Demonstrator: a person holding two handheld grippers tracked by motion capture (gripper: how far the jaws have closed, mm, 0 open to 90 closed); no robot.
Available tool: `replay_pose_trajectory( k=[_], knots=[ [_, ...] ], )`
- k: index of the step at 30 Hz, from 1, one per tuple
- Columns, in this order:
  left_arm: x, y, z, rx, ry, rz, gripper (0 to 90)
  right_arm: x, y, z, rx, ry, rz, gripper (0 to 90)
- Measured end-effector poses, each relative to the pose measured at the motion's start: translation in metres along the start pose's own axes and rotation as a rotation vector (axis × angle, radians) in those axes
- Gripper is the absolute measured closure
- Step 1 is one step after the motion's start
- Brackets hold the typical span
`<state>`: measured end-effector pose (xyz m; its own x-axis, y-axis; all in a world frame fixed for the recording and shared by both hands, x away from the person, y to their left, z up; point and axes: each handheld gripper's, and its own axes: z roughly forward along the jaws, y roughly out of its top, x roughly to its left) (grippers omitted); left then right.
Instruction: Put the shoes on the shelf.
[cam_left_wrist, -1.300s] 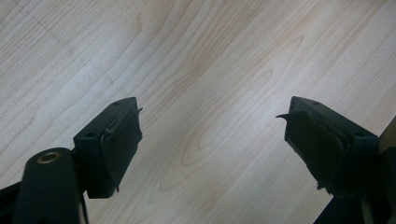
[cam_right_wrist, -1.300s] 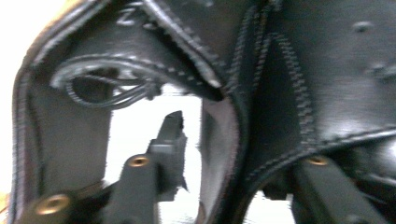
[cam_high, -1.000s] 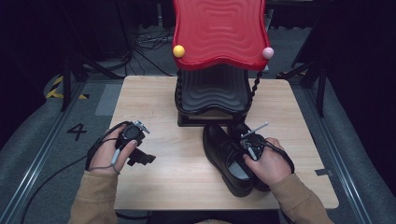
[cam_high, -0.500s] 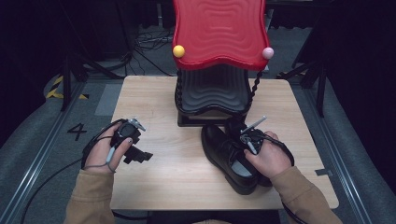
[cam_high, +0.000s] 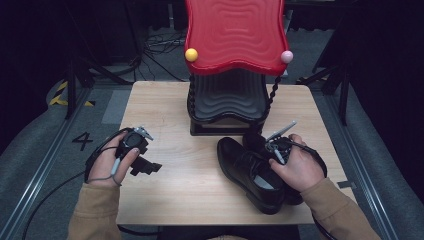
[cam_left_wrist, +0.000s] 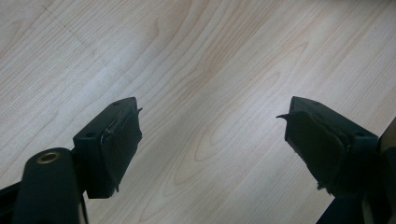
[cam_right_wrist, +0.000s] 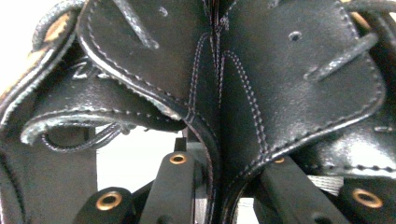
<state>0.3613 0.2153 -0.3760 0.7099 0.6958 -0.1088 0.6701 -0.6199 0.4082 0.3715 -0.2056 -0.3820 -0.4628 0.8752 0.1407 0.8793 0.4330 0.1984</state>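
A: From the high view, your left gripper (cam_high: 146, 167) sits over the left part of the table (cam_high: 190, 190), held in your left hand (cam_high: 111, 161), well apart from the shoes.

B: And your right gripper (cam_high: 263, 146) is down at the pair of black shoes (cam_high: 250, 172), which lie just ahead of it and under your right hand (cam_high: 298, 166). Beyond the shoes stands the rack (cam_high: 227, 100) with its red top (cam_high: 234, 35).

A: Left gripper view now: your jaws stand wide apart, with bare table (cam_left_wrist: 205, 70) between the pads (cam_left_wrist: 123, 140) and nothing touching them.

B: Right gripper view: the two shoes (cam_right_wrist: 280, 84) are pressed side by side directly above your jaws. Their touching inner edges run down into the narrow gap between your fingers (cam_right_wrist: 175, 186).

A: So the right one is clamped?

B: Yes, your right jaws are closed on the shoes' inner edges, leather pinched between them. Laces (cam_right_wrist: 336, 58) show on the uppers to either side.
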Motion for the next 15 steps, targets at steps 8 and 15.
replay_pose_trajectory(
  k=[8,15],
  knots=[
    [0.000,-0.005,-0.004,-0.013,0.006,-0.013,19.0,-0.001,0.001,-0.018,0.011,-0.004,0.008,81.8],
    [-0.001,-0.007,-0.004,-0.008,0.005,-0.014,19.0,-0.003,0.003,-0.039,0.016,0.001,0.013,82.0]
  ],
)
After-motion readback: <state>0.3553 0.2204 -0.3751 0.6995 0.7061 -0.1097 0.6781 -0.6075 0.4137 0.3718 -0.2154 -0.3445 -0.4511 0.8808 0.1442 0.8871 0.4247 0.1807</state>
